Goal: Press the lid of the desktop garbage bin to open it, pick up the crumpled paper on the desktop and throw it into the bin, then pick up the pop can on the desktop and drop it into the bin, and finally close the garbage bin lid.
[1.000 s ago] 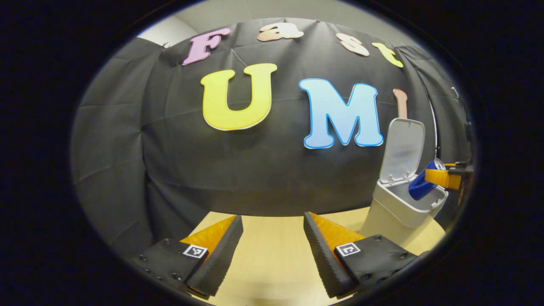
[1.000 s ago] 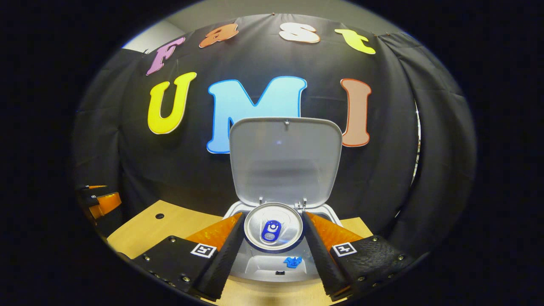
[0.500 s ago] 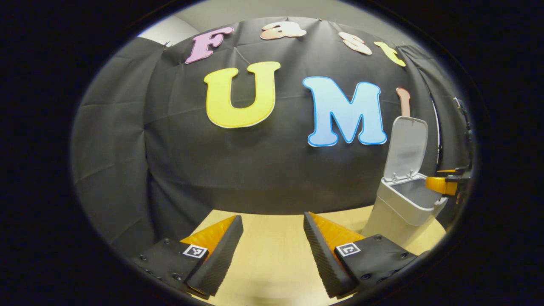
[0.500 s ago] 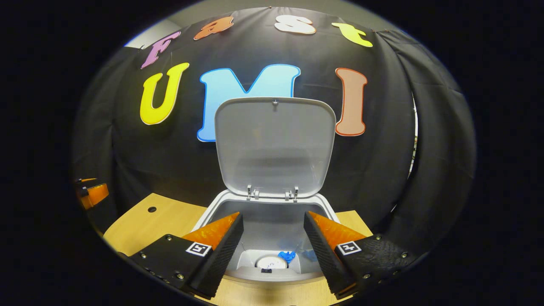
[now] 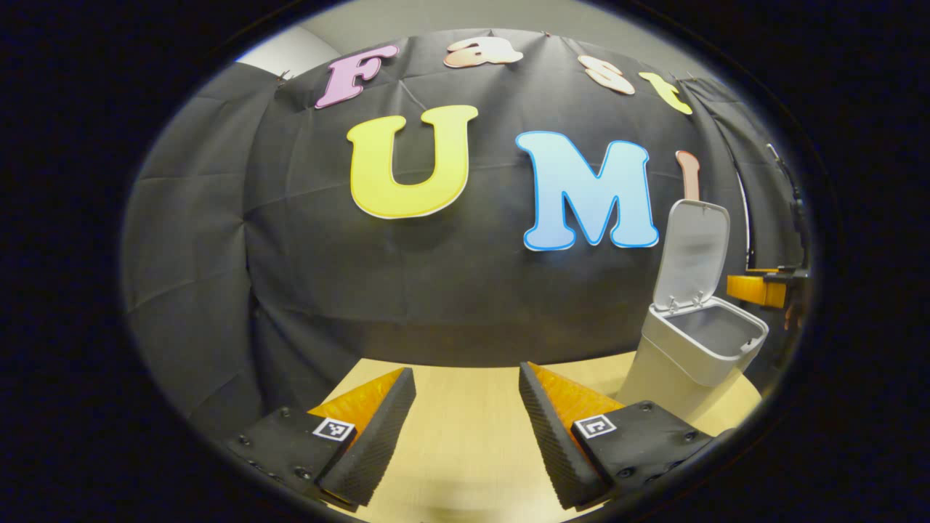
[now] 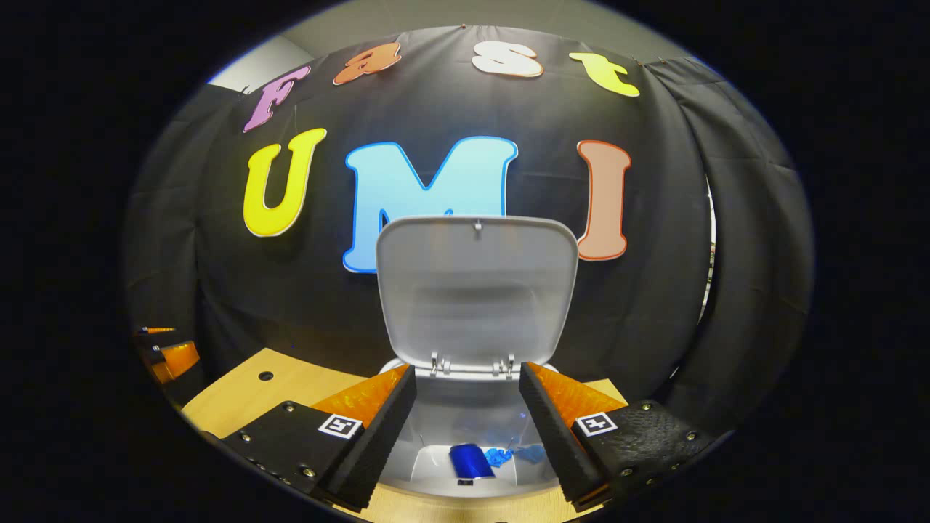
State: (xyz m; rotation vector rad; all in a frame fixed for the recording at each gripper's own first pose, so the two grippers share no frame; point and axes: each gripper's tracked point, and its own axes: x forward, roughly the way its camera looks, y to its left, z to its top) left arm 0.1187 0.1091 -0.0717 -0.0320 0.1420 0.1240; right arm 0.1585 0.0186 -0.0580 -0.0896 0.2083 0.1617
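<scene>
Pop can (image 6: pixel 471 460) lies inside the open garbage bin (image 6: pixel 465 407), at 6 o'clock below the raised lid (image 6: pixel 476 287). Right gripper (image 6: pixel 466 436) hovers above, fingers spread, empty. Left gripper (image 5: pixel 465 428) gapes empty over the desktop (image 5: pixel 465 450).

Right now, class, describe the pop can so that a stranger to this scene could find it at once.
Find the pale bin standing on the wooden table, its lid raised upright against the black cloth. Look down inside, between the right claw's open fingers: the pop can is the shiny dark blue cylinder at the bottom, smoother than the crinkled light blue scraps beside it.
</scene>
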